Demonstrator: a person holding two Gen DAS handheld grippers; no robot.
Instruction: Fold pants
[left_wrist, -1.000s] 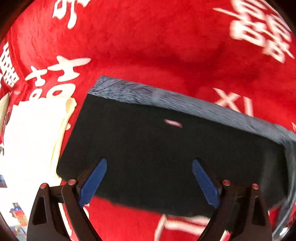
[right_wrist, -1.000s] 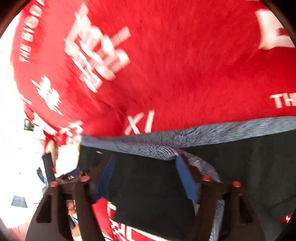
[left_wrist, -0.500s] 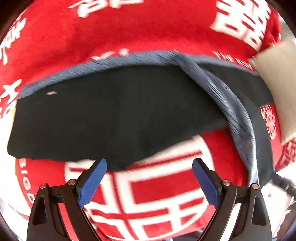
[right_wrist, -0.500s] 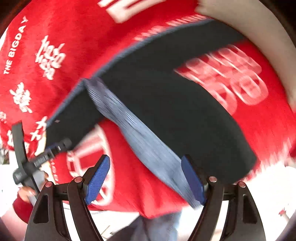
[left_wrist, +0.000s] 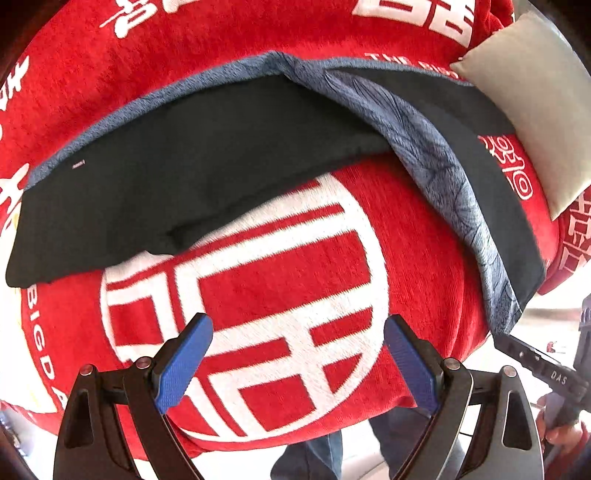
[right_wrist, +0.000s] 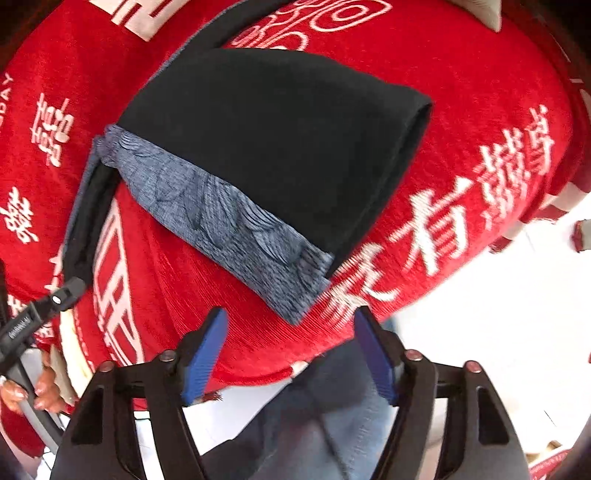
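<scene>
Well, both empty tools (left_wrist: 297, 363) (right_wrist: 291, 350) hang spread, clear of the pants' (right_wrist: 280, 147) edges.

Black pants (left_wrist: 192, 162) with blue-grey feather-patterned waistband (right_wrist: 229, 218) on red cloth (left_wrist: 424, 258) with white characters

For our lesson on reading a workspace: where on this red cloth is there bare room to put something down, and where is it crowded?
Free: the red cloth between the pants two legs, ahead of the left gripper, and the lettered strip past the fold. Crowded: the far corner, where the grey cushion meets the pants.
</scene>
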